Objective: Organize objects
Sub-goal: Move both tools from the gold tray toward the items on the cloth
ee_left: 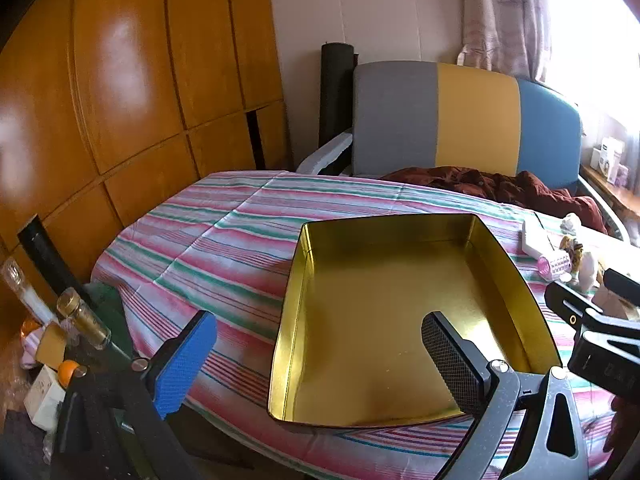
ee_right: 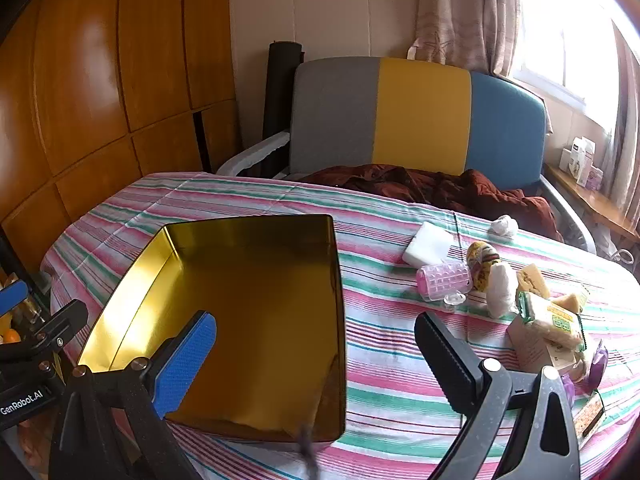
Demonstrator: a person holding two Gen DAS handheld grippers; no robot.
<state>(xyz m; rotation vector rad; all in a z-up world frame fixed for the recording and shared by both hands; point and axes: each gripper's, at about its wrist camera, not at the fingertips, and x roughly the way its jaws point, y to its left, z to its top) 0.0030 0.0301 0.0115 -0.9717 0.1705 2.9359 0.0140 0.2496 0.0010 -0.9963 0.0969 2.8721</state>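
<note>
An empty gold tin tray [ee_left: 516, 280] [ee_right: 338, 280] lies on the striped tablecloth. My left gripper [ee_left: 320, 364] is open and empty, held above the tray's near left corner. My right gripper [ee_right: 320, 364] is open and empty, above the tray's near right wall. To the right of the tray lie a pink hair roller [ee_right: 442, 280] [ee_left: 554, 266], a white flat box [ee_right: 428, 245], a yellow patterned bundle [ee_right: 484, 262], a white wrapped item [ee_right: 500, 288], a green-edged snack packet [ee_right: 552, 322] and a crumpled white ball [ee_right: 504, 226].
A grey, yellow and blue chair [ee_right: 420, 116] with a maroon cloth [ee_right: 440, 190] stands behind the table. Wooden panels [ee_left: 120, 100] line the left. Bottles and boxes [ee_left: 80, 320] sit low at the table's left. A window shelf with cartons [ee_right: 580, 162] is at the right.
</note>
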